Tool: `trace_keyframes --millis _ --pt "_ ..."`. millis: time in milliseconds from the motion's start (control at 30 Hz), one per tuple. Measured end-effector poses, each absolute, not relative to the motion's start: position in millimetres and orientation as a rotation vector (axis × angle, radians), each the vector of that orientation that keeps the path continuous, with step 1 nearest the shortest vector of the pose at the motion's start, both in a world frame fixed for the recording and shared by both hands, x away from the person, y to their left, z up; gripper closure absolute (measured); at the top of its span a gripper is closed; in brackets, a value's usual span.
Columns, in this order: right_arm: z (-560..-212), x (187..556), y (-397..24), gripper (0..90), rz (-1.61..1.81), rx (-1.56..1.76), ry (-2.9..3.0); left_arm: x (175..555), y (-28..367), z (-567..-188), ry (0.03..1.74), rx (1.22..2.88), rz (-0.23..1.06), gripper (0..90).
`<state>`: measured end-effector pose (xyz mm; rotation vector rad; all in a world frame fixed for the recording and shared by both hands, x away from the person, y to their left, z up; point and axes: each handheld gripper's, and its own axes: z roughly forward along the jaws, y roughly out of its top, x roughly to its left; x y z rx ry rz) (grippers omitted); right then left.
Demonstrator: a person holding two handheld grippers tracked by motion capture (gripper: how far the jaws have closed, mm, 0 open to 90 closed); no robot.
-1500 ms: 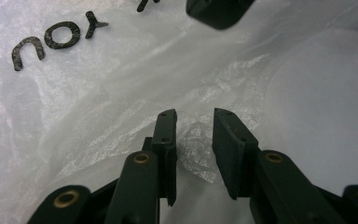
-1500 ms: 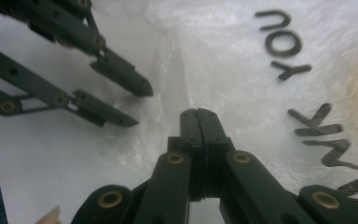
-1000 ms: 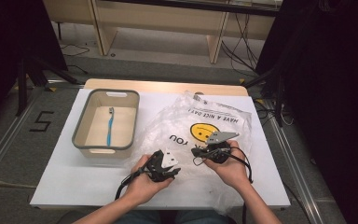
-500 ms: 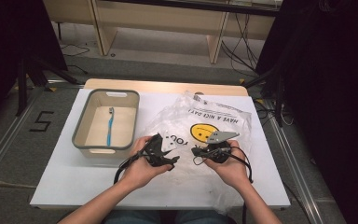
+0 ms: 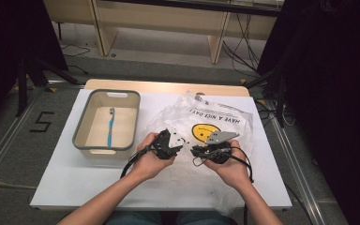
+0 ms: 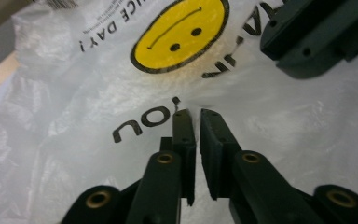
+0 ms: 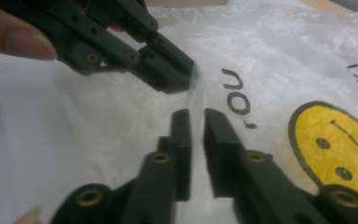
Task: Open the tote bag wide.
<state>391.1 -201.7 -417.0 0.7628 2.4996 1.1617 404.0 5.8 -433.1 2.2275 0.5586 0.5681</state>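
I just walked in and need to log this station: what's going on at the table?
A person is working a clear plastic bag with a smiley face, using two hand-held grippers. The left gripper has just closed on a pinch of the film; the right gripper has a fold between its slightly parted jaws, which have just been opening. A blue toothbrush lies in the grey bin to the left.

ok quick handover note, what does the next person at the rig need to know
Left gripper: jaws just closed, pinching a raised fold of the plastic bag.
Right gripper: jaws just opened slightly; that fold runs between them, seemingly unpressed.
Blue toothbrush lies in the grey bin. Bag not yet opened up.
Left to do, probably: regrip with the right, pull the layers apart.
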Motion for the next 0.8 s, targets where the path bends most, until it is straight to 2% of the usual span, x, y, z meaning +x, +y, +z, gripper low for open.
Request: trace_keyframes --millis 167,233,300,367,400,533,633,700,800 --pt "-412.9 392.9 -193.7 48.0 1.109 0.714 2.455 405.6 7.8 -428.6 0.56 2.188 0.617 88.7" --pt "-413.4 395.0 -189.7 41.6 1.092 0.697 2.448 405.5 7.7 -427.4 0.555 2.177 0.63 88.9" --pt "-415.3 397.2 -185.6 40.1 1.055 0.684 2.452 404.8 7.7 -426.2 0.55 2.165 0.655 89.0" --pt "-417.9 399.8 -183.6 43.1 1.021 0.688 2.457 404.5 7.9 -425.2 0.556 2.145 0.665 88.9" --pt "-418.8 401.1 -183.6 47.5 1.005 0.695 2.456 404.7 8.7 -424.4 0.554 2.146 0.675 88.9" --pt "-417.3 403.7 -186.4 73.1 0.996 0.736 2.442 404.4 10.9 -422.7 0.555 2.13 0.698 87.1" --pt "-415.1 404.3 -188.1 87.3 0.995 0.754 2.411 401.1 11.8 -420.2 0.542 2.108 0.716 84.2" --pt "-412.9 404.7 -188.9 90.0 1.005 0.779 2.378 397.4 13.0 -417.5 0.535 2.096 0.733 80.4" --pt "-408.6 405.6 -190.9 90.0 1.01 0.799 2.338 389.4 14.9 -412.8 0.537 2.061 0.76 69.2"
